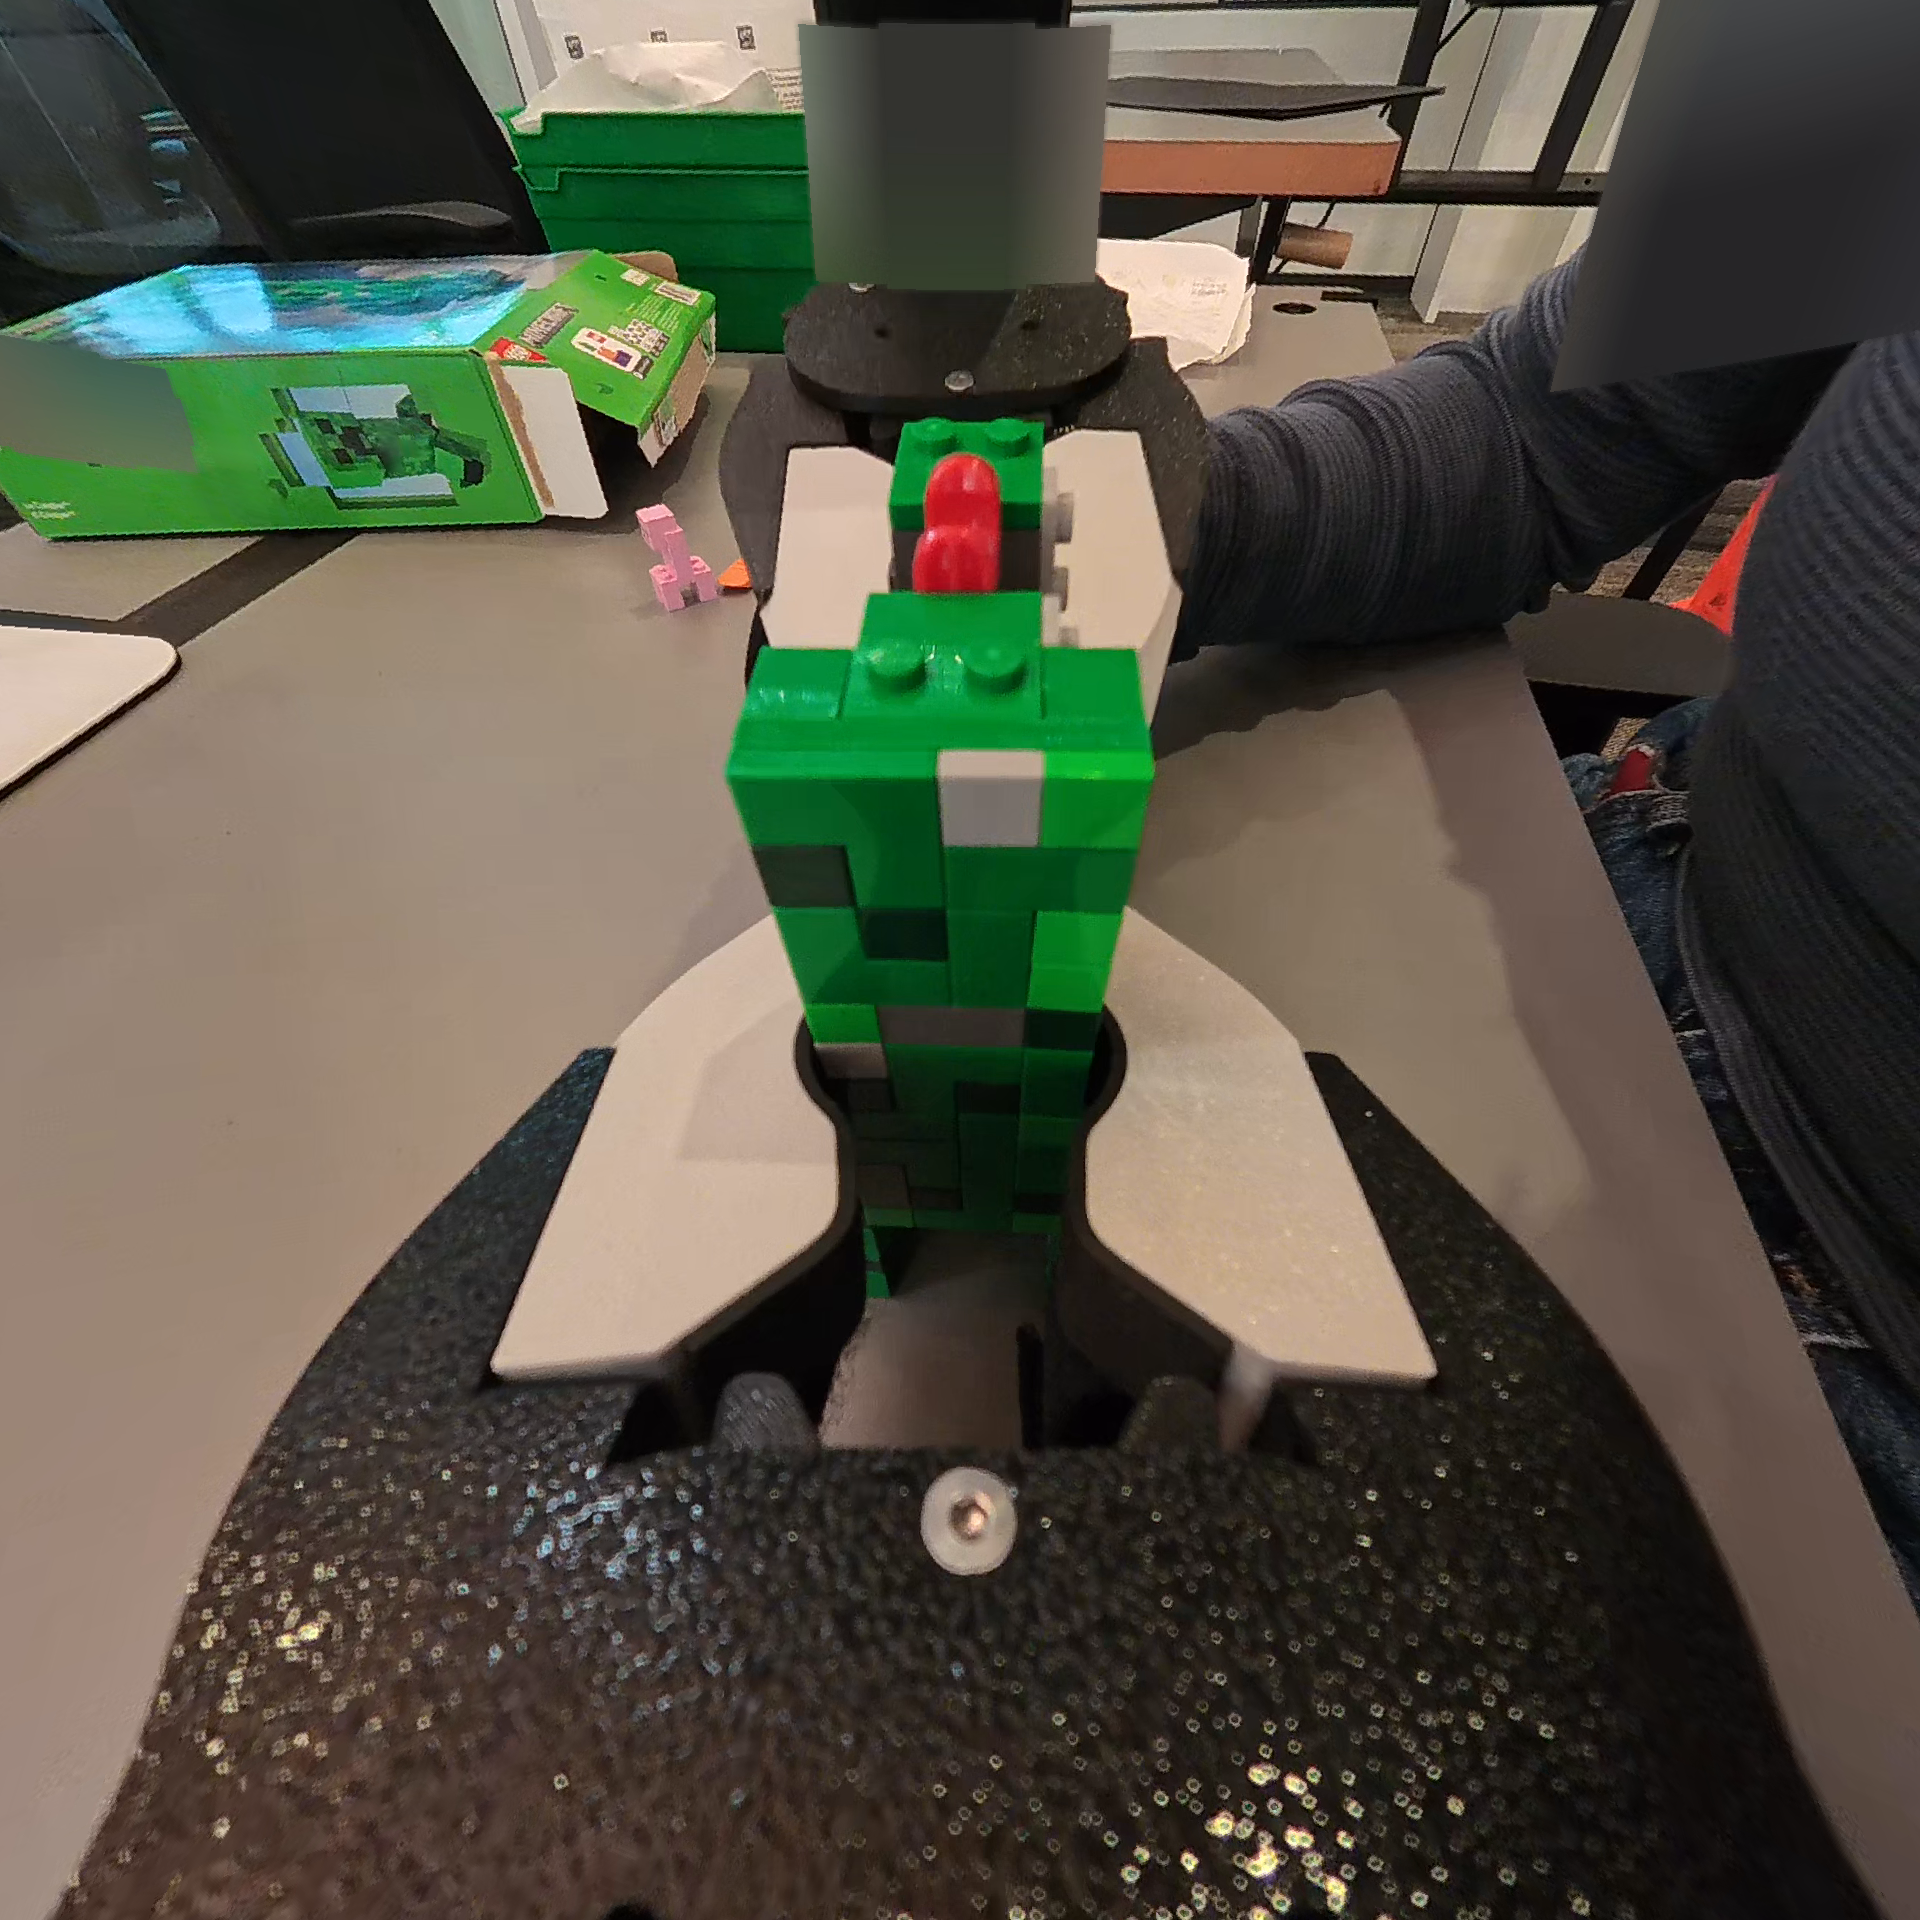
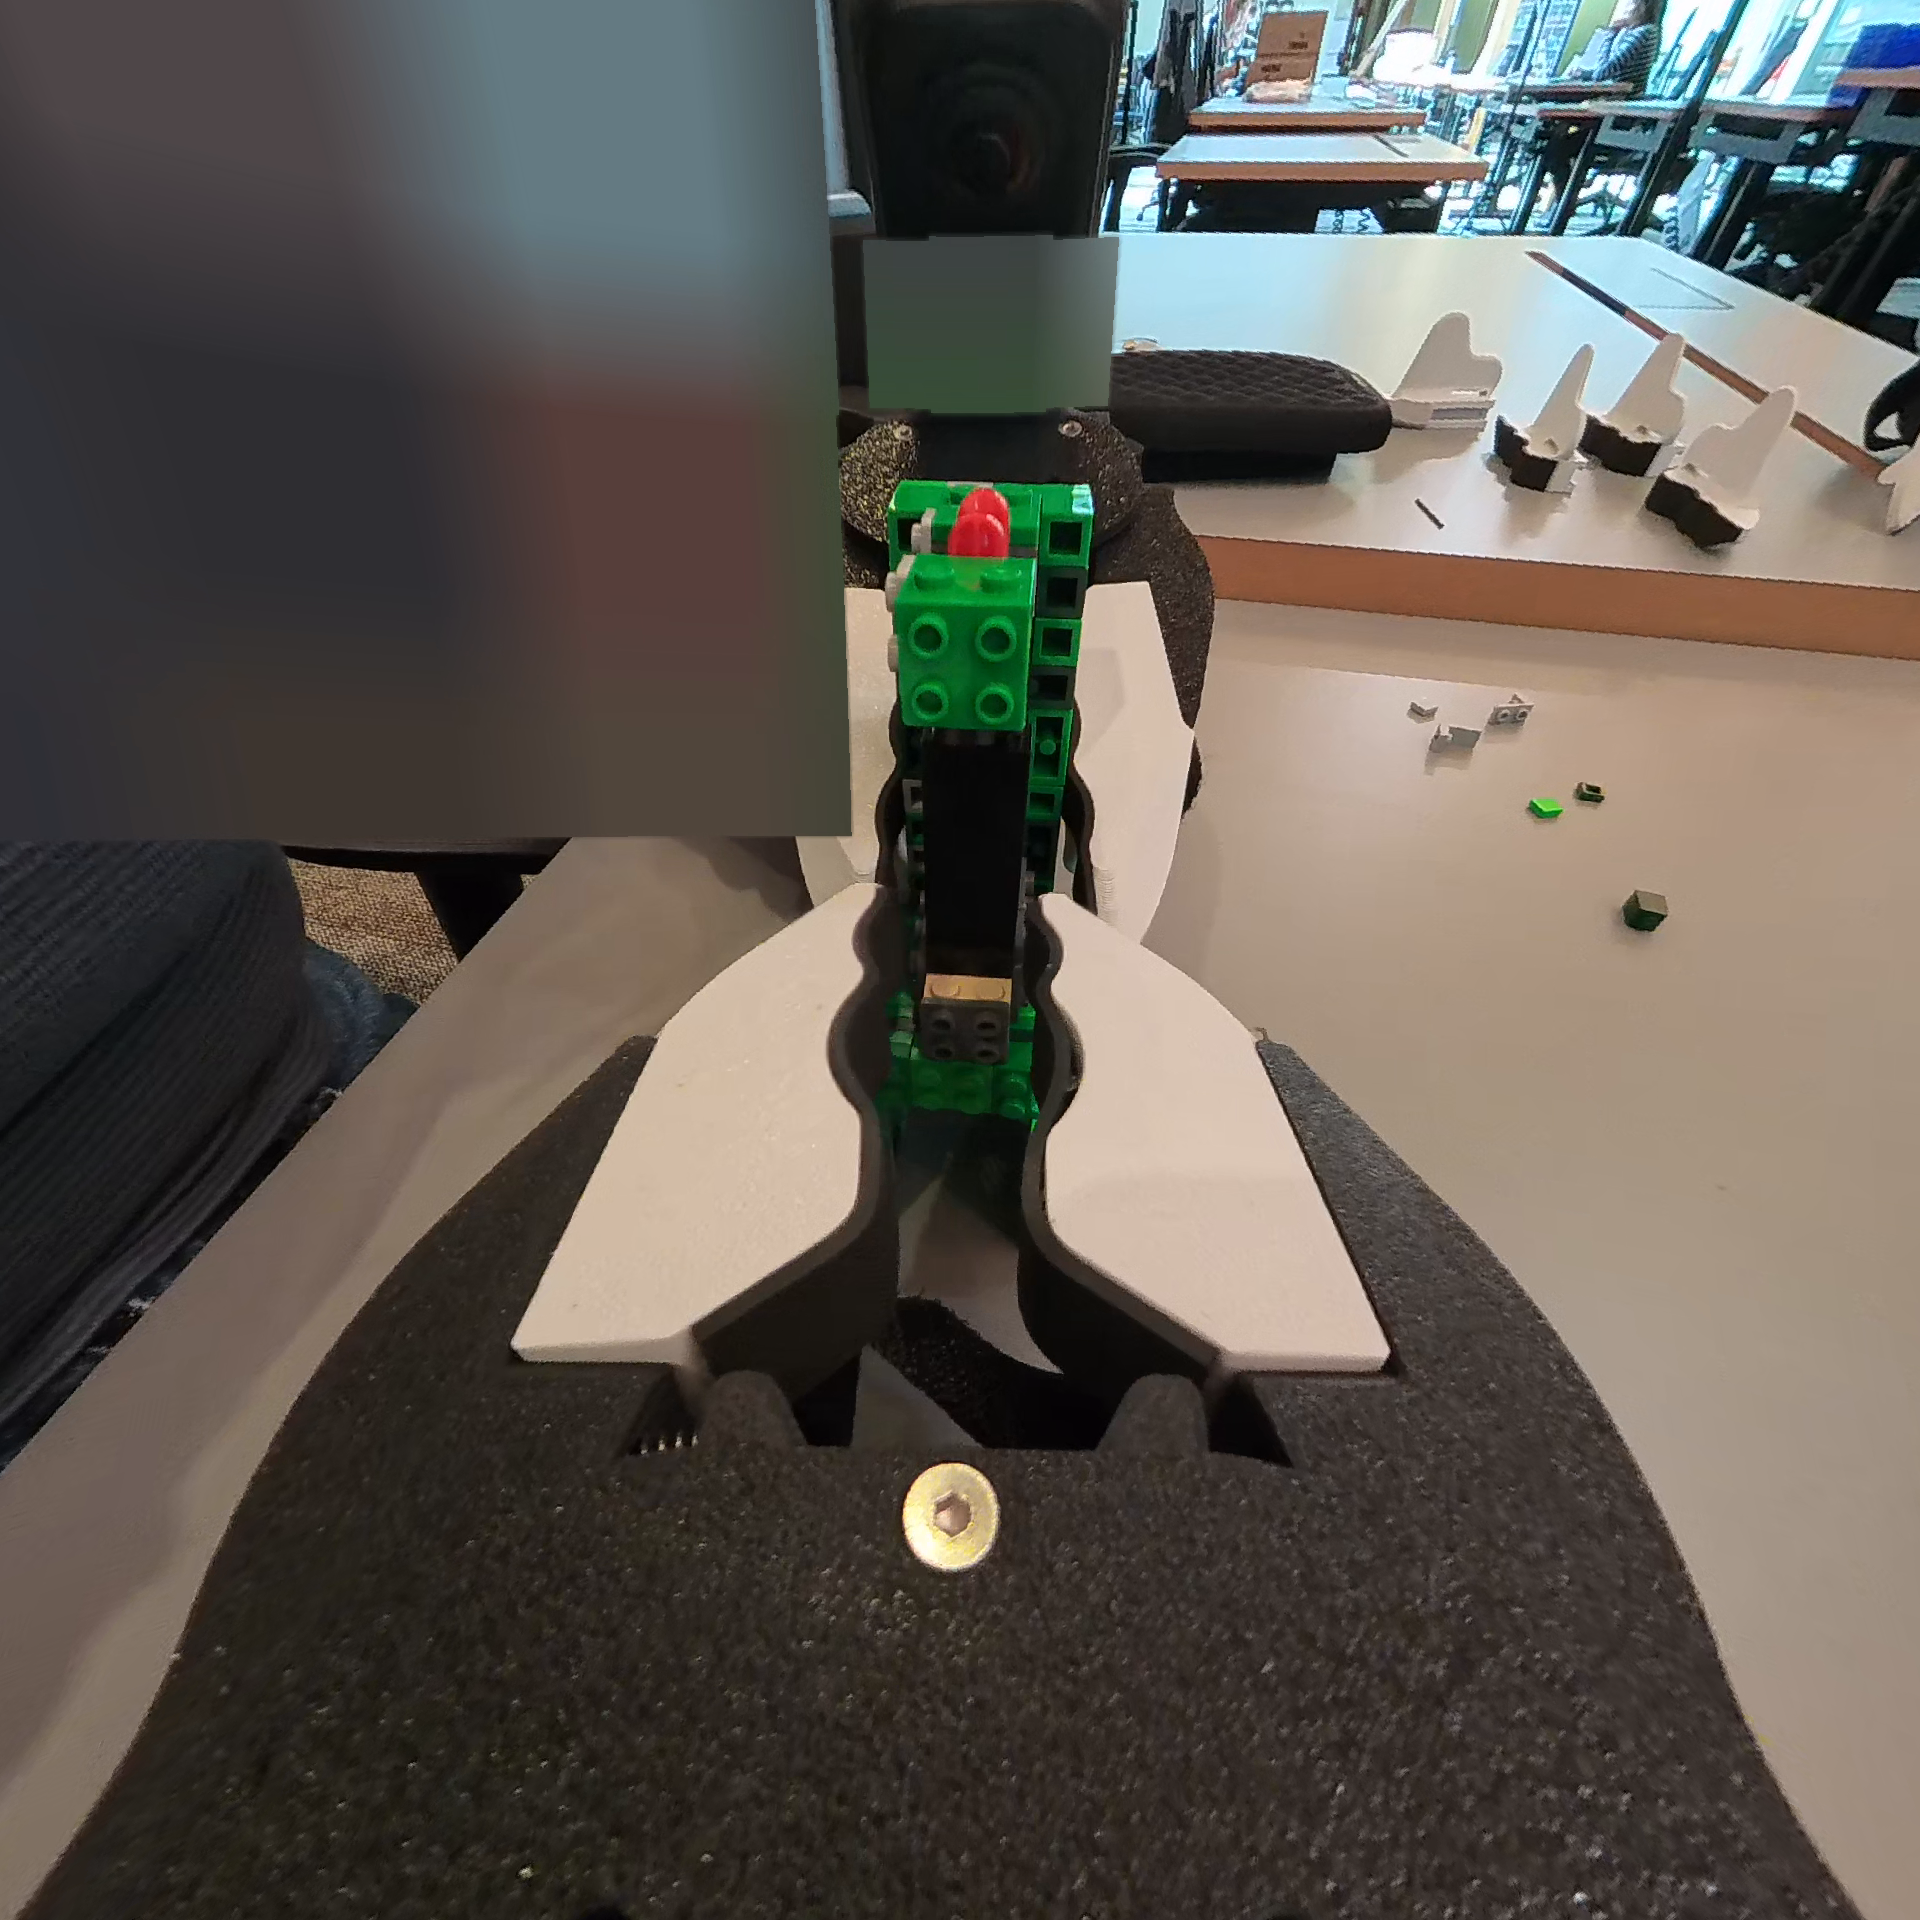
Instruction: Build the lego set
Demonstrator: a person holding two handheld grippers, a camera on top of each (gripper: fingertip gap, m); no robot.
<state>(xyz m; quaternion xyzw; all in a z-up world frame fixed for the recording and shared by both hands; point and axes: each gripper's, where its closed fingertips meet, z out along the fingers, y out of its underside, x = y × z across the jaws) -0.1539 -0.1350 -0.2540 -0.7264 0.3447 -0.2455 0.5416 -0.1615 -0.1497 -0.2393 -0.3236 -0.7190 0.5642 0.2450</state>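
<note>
In the left wrist view my left gripper (image 1: 951,987) is shut on a tall green lego tower (image 1: 935,883) with dark and grey pixel tiles. Past its studded end, red rounded pieces (image 1: 958,525) and a green studded brick (image 1: 968,447) sit between the fingers of my right gripper (image 1: 966,540), which faces me. In the right wrist view my right gripper (image 2: 961,935) is shut on a narrow green and black lego assembly (image 2: 971,852) with a grey brick (image 2: 966,1023) at its near end. A green studded block (image 2: 966,655) and the red pieces (image 2: 977,530) lie toward the left gripper (image 2: 987,707). Whether the two parts are joined is hidden.
An open green lego box (image 1: 312,416), a small pink lego figure (image 1: 675,561) and stacked green trays (image 1: 665,187) stand at the left on the grey table (image 1: 364,883). A person's sleeved arm (image 1: 1403,499) is at the right. Loose small bricks (image 2: 1475,727) (image 2: 1644,911) and spare white gripper fingers (image 2: 1621,436) lie to the right. The grippers are tip to tip, or close to it.
</note>
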